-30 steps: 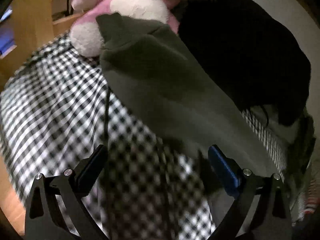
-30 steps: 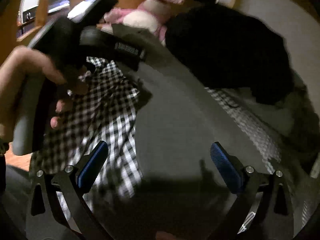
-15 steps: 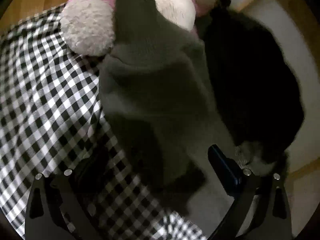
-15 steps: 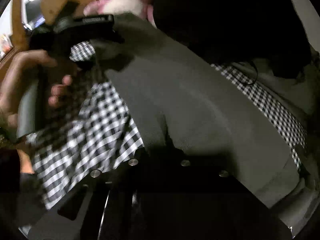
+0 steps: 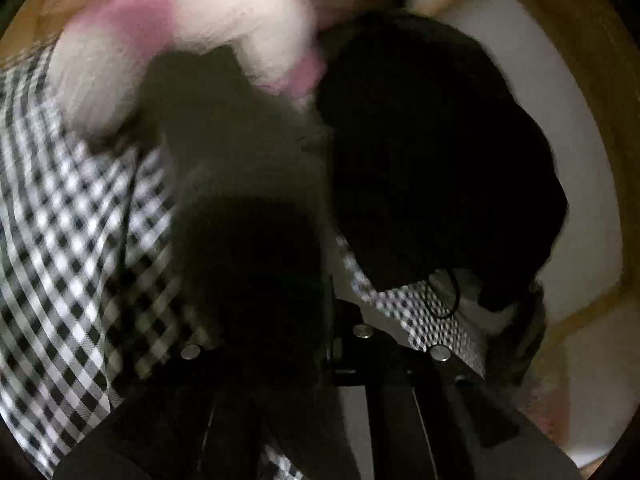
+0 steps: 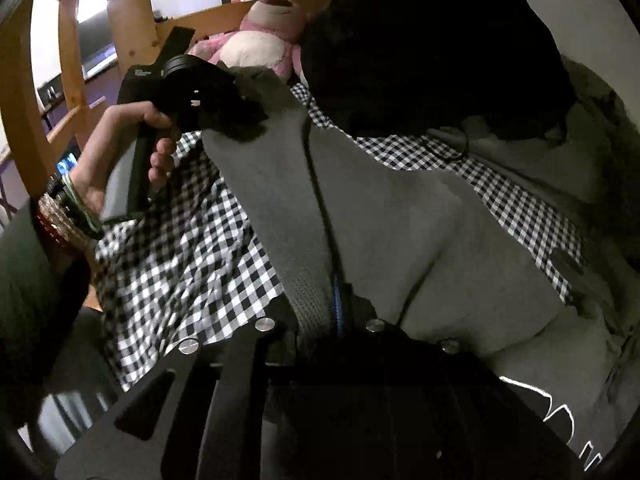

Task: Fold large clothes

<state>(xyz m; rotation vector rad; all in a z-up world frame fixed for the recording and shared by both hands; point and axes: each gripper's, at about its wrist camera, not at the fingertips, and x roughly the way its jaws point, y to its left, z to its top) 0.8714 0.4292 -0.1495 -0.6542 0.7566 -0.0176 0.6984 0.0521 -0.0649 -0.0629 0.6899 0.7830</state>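
A large grey garment (image 6: 400, 220) lies spread over a black-and-white checked sheet (image 6: 192, 248). My right gripper (image 6: 328, 304) has the garment's ribbed hem (image 6: 308, 280) pinched between its jaws, which are opening slightly. In the right wrist view, a person's hand (image 6: 120, 136) holds my left gripper (image 6: 240, 114) at the upper left, shut on the garment's far corner. The left wrist view is blurred. There my left gripper (image 5: 326, 300) is shut, with dark folds of the grey garment (image 5: 224, 128) bunched at its jaws.
A black garment (image 6: 432, 48) is heaped on the sheet behind the grey one, also seen as a black garment (image 5: 432, 160) on the right. A pink and white plush toy (image 6: 256, 46) lies at the bed's head. A wooden bed frame (image 6: 128, 8) rises on the left.
Both grippers stood open a second ago. The right one shut on the hem first. The left one then moved up to the garment's far end and shut on it.
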